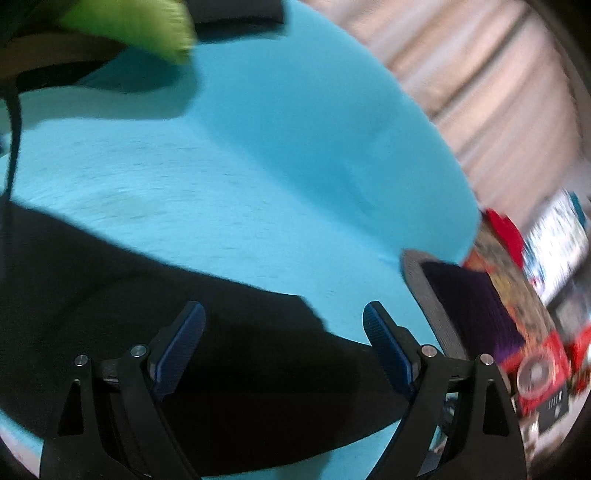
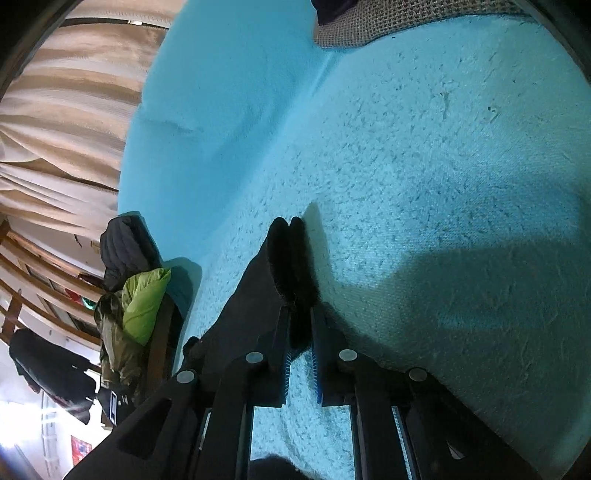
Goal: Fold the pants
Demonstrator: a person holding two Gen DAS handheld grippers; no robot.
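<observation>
The black pants (image 1: pixel 155 306) lie on the turquoise bed cover (image 1: pixel 258 166), filling the lower left of the left wrist view. My left gripper (image 1: pixel 284 314) is open and empty, its blue-padded fingers spread above the pants' edge. In the right wrist view my right gripper (image 2: pixel 300 325) is shut on a bunched black fold of the pants (image 2: pixel 291 258), which sticks out past the fingertips and trails off to the lower left over the bed cover (image 2: pixel 424 155).
A lime green jacket (image 1: pixel 140 26) hangs at the far left of the bed and shows in the right wrist view (image 2: pixel 144 302) too. A grey-edged dark cushion (image 1: pixel 465 295) lies at the right; it also shows in the right wrist view (image 2: pixel 369 26). Beige curtains (image 2: pixel 62 122) hang behind the bed.
</observation>
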